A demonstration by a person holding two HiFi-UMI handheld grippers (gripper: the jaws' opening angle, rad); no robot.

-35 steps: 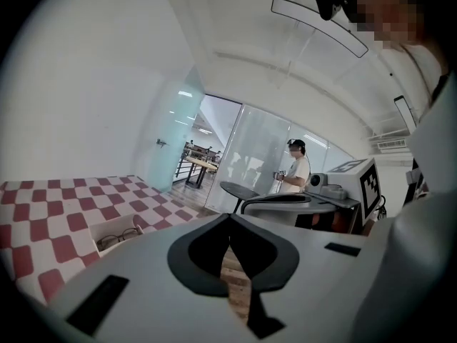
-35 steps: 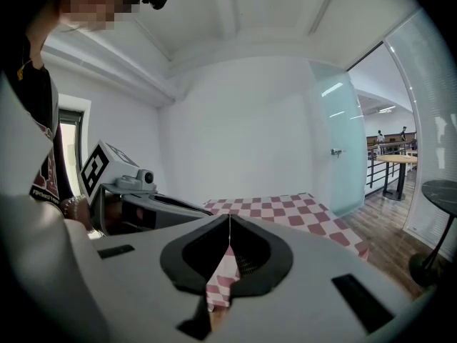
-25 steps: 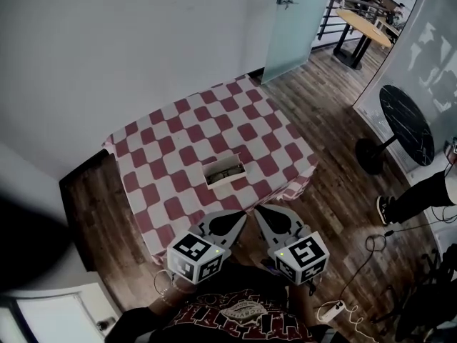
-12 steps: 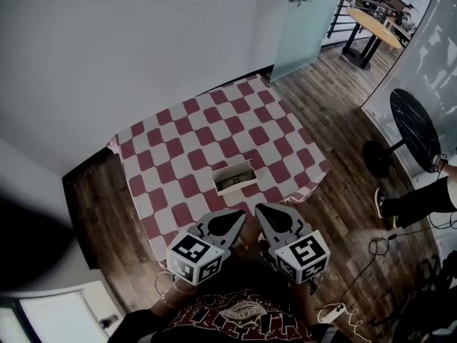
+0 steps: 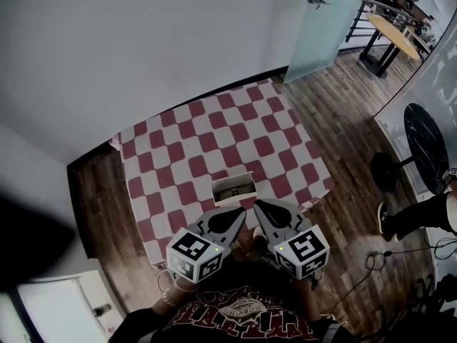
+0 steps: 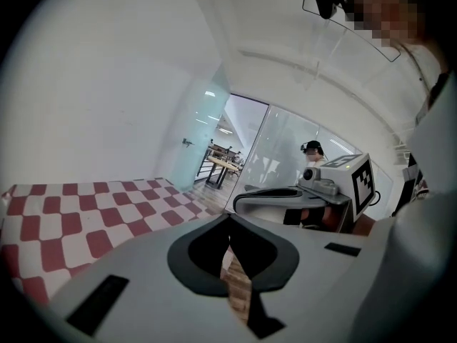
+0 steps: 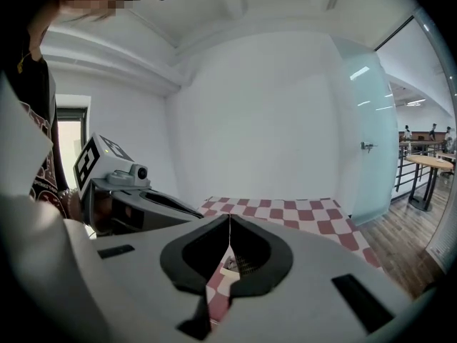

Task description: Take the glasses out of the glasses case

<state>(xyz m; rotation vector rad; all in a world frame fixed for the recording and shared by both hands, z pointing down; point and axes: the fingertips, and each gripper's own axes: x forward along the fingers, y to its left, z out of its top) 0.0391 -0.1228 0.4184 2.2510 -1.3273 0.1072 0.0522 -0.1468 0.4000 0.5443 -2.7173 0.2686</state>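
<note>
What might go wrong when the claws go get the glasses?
1. The small pale open glasses case sits near the front edge of the red-and-white checked tablecloth, so a nudge might push it off.
2. The left claw and right claw are both shut and short of the case. Reaching in shut could bump it instead of gripping.
3. The cloth hangs over the edge and might slide if pulled.

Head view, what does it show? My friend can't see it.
Seen from above, an open glasses case sits near the front edge of a red-and-white checked tablecloth. The left gripper and right gripper hover just short of it, jaws shut.
</note>
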